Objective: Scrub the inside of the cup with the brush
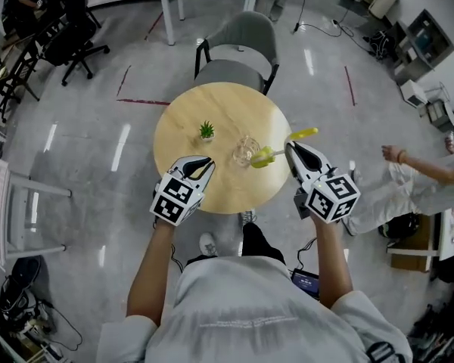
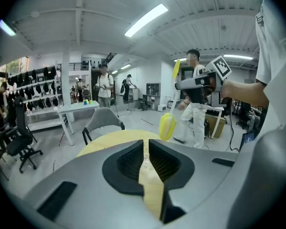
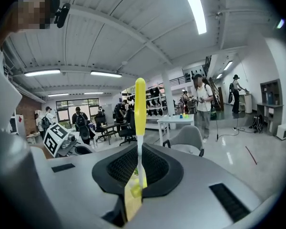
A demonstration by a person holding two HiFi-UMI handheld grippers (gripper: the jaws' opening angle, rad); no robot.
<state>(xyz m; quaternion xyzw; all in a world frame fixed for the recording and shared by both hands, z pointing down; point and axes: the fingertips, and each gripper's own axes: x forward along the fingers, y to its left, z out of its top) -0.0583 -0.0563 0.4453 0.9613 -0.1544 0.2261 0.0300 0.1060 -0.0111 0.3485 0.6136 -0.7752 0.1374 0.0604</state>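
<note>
The round wooden desk [image 1: 219, 108] lies ahead of both grippers, and a grey chair [image 1: 242, 48] stands at its far edge, well beyond them. The left gripper [image 1: 204, 162] is positioned over the near left part of the desk. In the left gripper view its jaws are pressed almost together with only a thin slit between the pads, and nothing is held in that slit. The right gripper [image 1: 290, 148] is positioned over the near right edge of the desk and is pinching the brush [image 1: 263, 156] by its thin pale shaft. In the right gripper view the shaft runs up between the two pads, and the yellow handle end rises above the jaws. In the head view the yellow bristle head extends from the right gripper's tip toward the left gripper, and the handle end projects the opposite way, past the desk edge. In the left gripper view the brush hangs from the right gripper with the bristle head down, clear of the desk surface. The clear glass cup [image 1: 246, 151] stands upright on the desk between the two gripper tips, nearer the right one. The bristle head is just beside the cup's right side, and contact cannot be confirmed. A small potted plant [image 1: 206, 131] stands on the desk just beyond the left gripper's tip, apart from the cup.
</note>
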